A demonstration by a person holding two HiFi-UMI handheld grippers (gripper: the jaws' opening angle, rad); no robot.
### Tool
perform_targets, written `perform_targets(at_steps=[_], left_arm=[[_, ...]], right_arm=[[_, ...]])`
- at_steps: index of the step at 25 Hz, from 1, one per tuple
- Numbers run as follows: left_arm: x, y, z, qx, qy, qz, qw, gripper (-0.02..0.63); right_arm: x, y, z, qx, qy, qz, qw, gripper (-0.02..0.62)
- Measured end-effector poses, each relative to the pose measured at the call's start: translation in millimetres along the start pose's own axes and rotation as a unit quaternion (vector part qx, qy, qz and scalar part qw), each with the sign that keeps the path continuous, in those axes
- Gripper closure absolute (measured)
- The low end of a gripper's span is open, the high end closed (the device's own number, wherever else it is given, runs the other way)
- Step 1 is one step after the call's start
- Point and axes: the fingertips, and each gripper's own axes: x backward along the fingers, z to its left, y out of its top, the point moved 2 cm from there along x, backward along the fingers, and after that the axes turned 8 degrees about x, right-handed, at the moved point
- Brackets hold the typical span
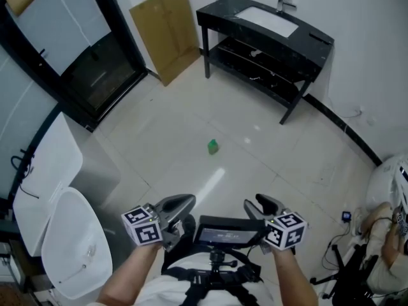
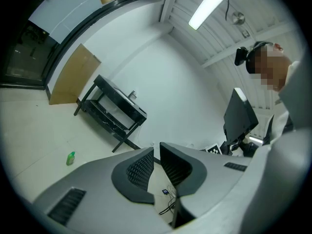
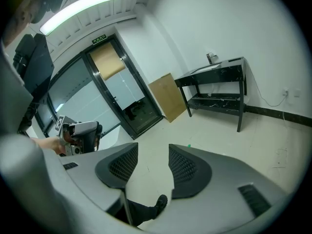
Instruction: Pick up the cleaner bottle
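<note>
Both grippers low in the frame, cleaner bottle far off on the floor.
The left gripper (image 2: 156,149) has its fingers (image 2: 140,169) drawn almost together with nothing between them. The right gripper (image 3: 153,147) holds its fingers (image 3: 187,167) apart, and only floor and a dark shoe (image 3: 161,201) show in the gap. In the head view both grippers sit at bottom centre. The small green cleaner bottle (image 1: 213,146) sits mid-frame on the pale tiled floor (image 1: 274,152), well apart from either gripper. Beyond it, at upper right, stands a black bench (image 1: 319,43) with a white sink (image 1: 268,19).
</note>
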Motion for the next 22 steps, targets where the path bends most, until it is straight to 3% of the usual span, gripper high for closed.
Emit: perform_targets(at_steps=[10, 22], left_arm=[[22.1, 21.6, 21.3, -0.006, -0.038, 0.039, 0.9985, 0.574], [58.9, 40.2, 59.4, -0.031, -0.048, 0.076, 0.9954, 0.574]], right_arm=[[-22.6, -4.1, 36.9, -0.03, -0.039, -0.016, 0.999, 0.392], [-41.6, -16.2, 77.2, -0.064, -0.102, -0.035, 0.992, 0.393]])
